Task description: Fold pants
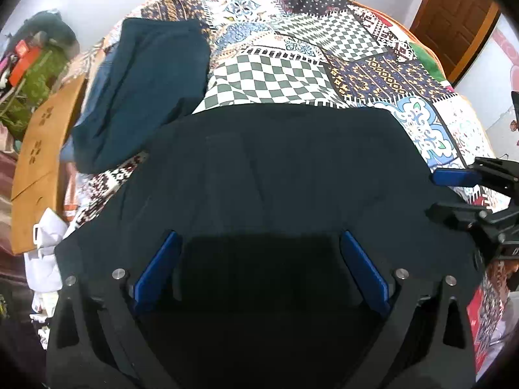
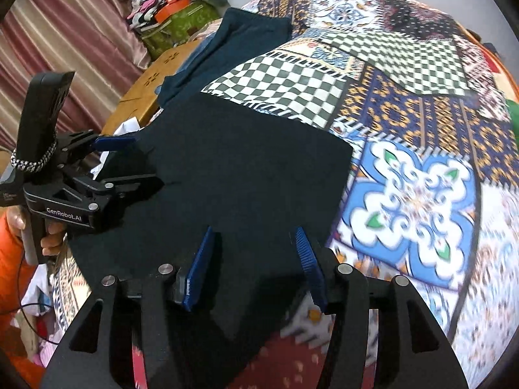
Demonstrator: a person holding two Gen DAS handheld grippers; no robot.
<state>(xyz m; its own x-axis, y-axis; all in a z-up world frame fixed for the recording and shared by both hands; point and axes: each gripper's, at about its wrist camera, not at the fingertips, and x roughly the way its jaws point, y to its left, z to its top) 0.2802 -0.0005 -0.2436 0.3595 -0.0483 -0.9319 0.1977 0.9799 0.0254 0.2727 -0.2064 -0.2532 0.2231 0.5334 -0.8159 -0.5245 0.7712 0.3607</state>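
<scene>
Left wrist view looks over the dark pants [image 1: 275,168], which lie spread flat on the bed's patchwork bedspread [image 1: 292,74], their far edge running straight across the checkered patches. The left gripper [image 1: 261,243] hovers over the near part of the cloth with its blue fingers [image 1: 159,269] set wide apart and nothing between them. At the right edge of this view the right gripper [image 1: 454,191] pokes in from the side, its two fingers apart, one above the other, at the pants' right border. Beyond the pants on the left lies a folded teal garment [image 1: 142,90], and left of that a brown cardboard piece [image 1: 42,168] and a heap of clutter [image 1: 35,64].

The right wrist view shows what the other cannot: the person's hand [image 2: 48,236] gripping the handle of the left gripper [image 2: 129,162], an orange sleeve [image 2: 9,253] behind it, and a pink striped curtain [image 2: 65,32] along the wall. Here the right gripper [image 2: 253,236] sits over the pants' [image 2: 233,168] near right corner, its blue fingers [image 2: 201,269] also wide and holding nothing. The pants' right edge lies against a large blue floral patch [image 2: 412,201].
</scene>
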